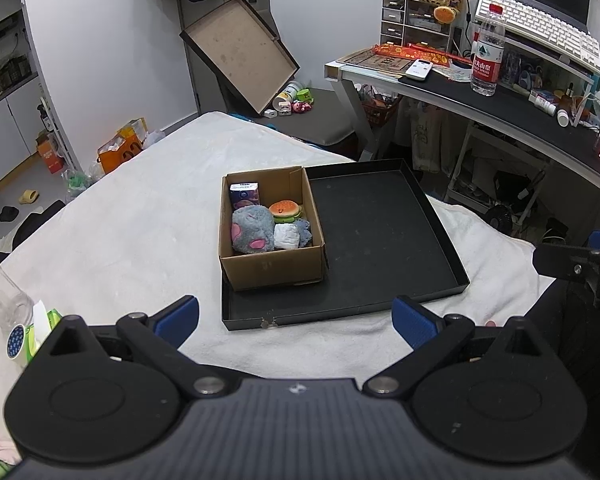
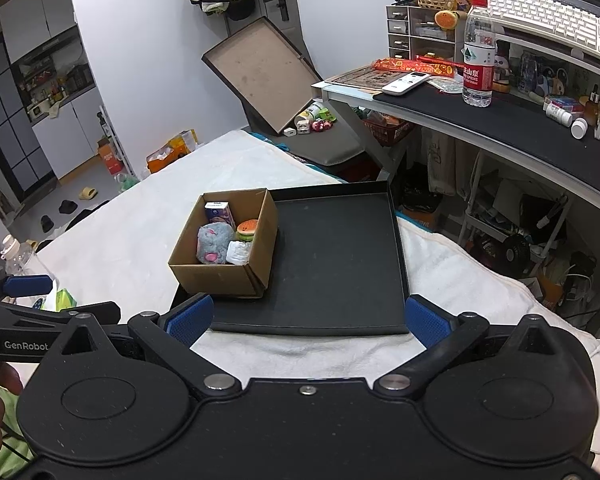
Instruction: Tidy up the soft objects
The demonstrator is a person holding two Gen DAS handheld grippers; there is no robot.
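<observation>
the bed (image 1: pixel 140 208), under a white blanket, carries a shallow black tray (image 1: pixel 380 240), and a small cardboard box (image 1: pixel 272 268) sits in the tray's left half, against its near-left corner. the box holds all the soft things in sight: a grey plush with pink paws (image 1: pixel 252 234), a burger plush (image 1: pixel 286 210), a white wad on a bluish cloth (image 1: pixel 287 236) and a tissue pack (image 1: pixel 244 194) standing at the back.

judging by looks, the tray is stiff but thin-walled, best taken by a rim. the box is light and would crush a little; grip a side wall near a corner. the grey plush is squashy and should be pinched through its bulk. the burger is small and springy, so a deep bite suits it.

the left gripper (image 1: pixel 296 320) and right gripper (image 2: pixel 308 318) both hover near the tray's front edge, fingers spread wide, holding nothing.
</observation>
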